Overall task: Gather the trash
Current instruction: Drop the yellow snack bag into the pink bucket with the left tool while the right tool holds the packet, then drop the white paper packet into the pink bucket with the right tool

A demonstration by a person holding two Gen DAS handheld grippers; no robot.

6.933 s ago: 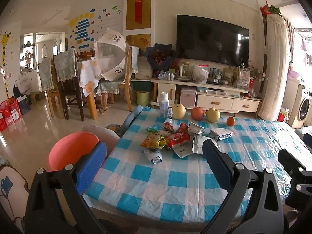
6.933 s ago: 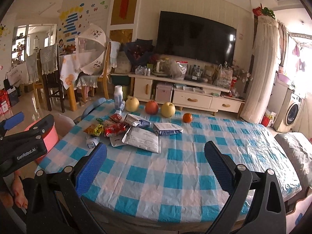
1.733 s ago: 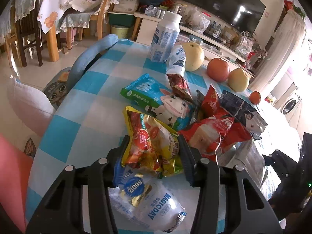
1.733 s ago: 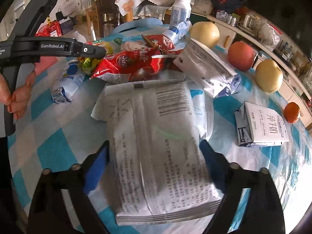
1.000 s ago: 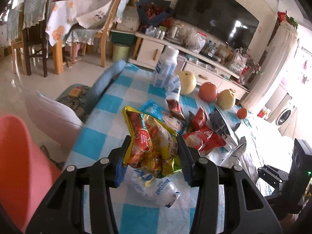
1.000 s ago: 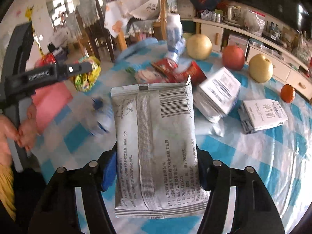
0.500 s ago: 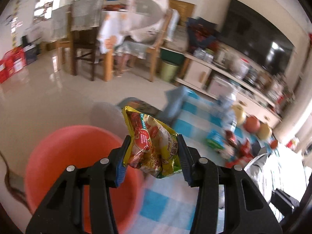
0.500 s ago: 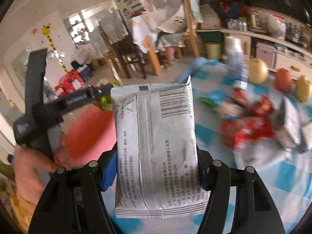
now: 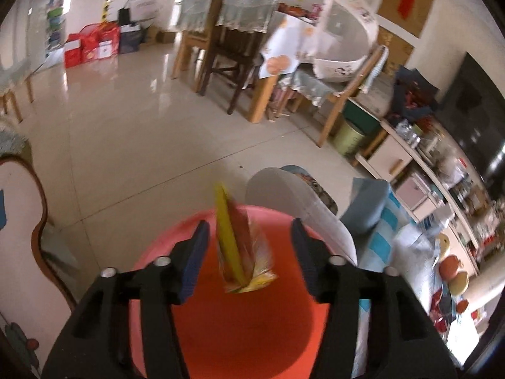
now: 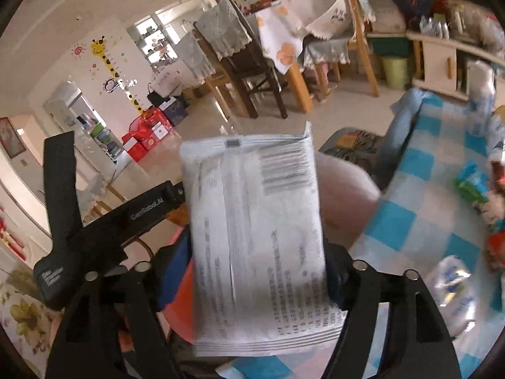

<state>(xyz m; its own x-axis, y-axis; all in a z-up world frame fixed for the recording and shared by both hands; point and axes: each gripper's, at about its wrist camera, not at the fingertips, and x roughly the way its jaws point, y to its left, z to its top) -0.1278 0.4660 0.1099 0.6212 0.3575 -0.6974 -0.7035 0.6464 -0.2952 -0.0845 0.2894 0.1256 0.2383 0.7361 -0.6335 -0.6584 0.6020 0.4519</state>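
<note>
In the left wrist view my left gripper [image 9: 249, 252] is open above the orange bin [image 9: 240, 331]. The yellow and red snack bag [image 9: 241, 246] hangs loose and blurred between the fingers, touching neither, over the bin's mouth. In the right wrist view my right gripper [image 10: 255, 271] is shut on a white printed packet [image 10: 255, 237], held upright in the air. The left gripper's black body [image 10: 104, 221] shows to its left. A piece of the orange bin [image 10: 181, 303] shows behind the packet.
The blue checked table [image 10: 419, 208] lies right, with more wrappers [image 10: 473, 186] and a crumpled clear bag [image 10: 451, 287]. A grey cushion [image 9: 300, 202] stands beside the bin. Chairs and a dining table [image 9: 240, 31] stand across the tiled floor. Fruit [image 9: 451, 268] lies on the table's far end.
My left gripper has swung over the orange bin and opened; the snack bag has left its fingers. My right gripper has carried the white packet left, off the table toward the bin.
</note>
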